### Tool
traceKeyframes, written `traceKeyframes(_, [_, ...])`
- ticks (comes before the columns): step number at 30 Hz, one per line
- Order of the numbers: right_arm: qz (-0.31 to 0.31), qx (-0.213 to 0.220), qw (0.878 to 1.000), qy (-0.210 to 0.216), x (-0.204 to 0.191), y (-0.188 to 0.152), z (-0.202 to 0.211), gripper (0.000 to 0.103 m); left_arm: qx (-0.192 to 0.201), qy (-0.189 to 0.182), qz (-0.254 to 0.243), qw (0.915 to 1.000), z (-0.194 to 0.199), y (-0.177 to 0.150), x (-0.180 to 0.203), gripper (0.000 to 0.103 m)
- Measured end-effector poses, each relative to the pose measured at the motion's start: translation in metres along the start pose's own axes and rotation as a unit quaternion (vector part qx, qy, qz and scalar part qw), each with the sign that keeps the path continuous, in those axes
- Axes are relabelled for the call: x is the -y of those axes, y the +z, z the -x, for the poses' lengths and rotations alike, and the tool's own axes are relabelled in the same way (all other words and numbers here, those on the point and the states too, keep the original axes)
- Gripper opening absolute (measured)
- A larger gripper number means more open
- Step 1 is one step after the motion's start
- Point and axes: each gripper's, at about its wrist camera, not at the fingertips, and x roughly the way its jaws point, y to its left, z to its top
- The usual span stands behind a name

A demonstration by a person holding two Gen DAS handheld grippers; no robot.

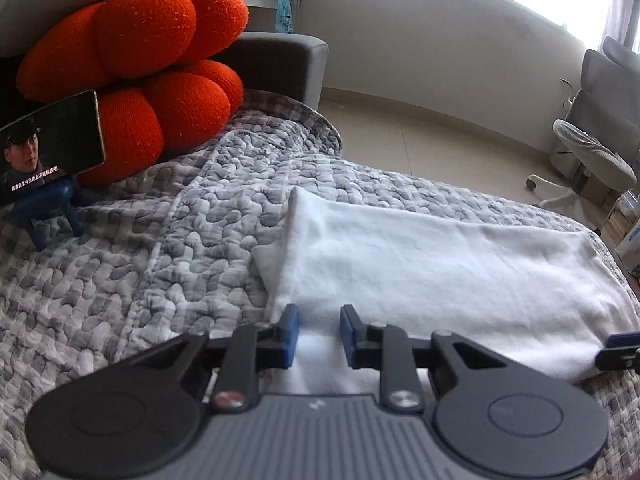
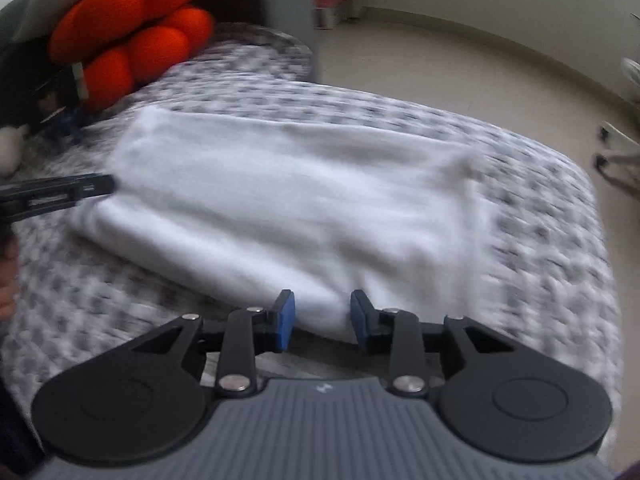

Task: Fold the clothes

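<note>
Lying folded on the bed's grey quilt (image 1: 168,264), the white cloth (image 1: 440,272) reaches toward the far edge. The left gripper (image 1: 319,334) and the right gripper (image 2: 322,320) each straddle its near hem, blue pads slightly apart, cloth between them.

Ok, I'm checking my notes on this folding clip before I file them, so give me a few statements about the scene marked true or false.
1. The white garment lies on a grey and white quilted cover. True.
2. The garment is spread out flat in a single layer. False: it is already folded over, with a layered edge at the near side.
3. An orange cushion sits beyond the garment. True.
4. The phone on the blue stand has a dark, switched-off screen. False: it is showing a video with subtitles.
5. The left gripper and the right gripper each have white fabric between their fingers. True.
</note>
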Motion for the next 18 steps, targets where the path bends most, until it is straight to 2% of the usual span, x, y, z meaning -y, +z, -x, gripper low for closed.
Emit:
traceKeyframes(2, [-0.014, 0.000, 1.000, 0.008, 0.013, -0.004, 0.003, 0.027, -0.002, -0.002, 0.006, 1.0000, 0.001, 0.000, -0.002, 0.025])
traceKeyframes(4, [-0.022, 0.001, 1.000, 0.017, 0.020, -0.006, 0.007, 0.027, -0.005, -0.007, 0.012, 0.9999, 0.003, 0.001, -0.005, 0.025])
traceKeyframes(11, [-0.035, -0.002, 0.999, 0.001, 0.030, -0.008, 0.009, 0.025, -0.017, -0.034, 0.067, 0.9970, 0.007, 0.005, -0.023, 0.025])
traceKeyframes(13, [-0.038, 0.001, 0.999, -0.004, 0.031, -0.007, 0.010, 0.025, -0.014, -0.029, 0.074, 0.9968, 0.009, 0.006, -0.026, 0.026])
traceKeyframes(16, [-0.053, 0.012, 0.998, -0.018, 0.034, -0.003, 0.015, 0.028, -0.008, 0.015, 0.064, 0.9978, 0.010, 0.008, -0.030, 0.034])
traceKeyframes(18, [-0.068, 0.022, 0.997, -0.028, 0.038, 0.000, 0.019, 0.028, -0.005, 0.016, 0.067, 0.9976, 0.011, 0.008, -0.030, 0.035])
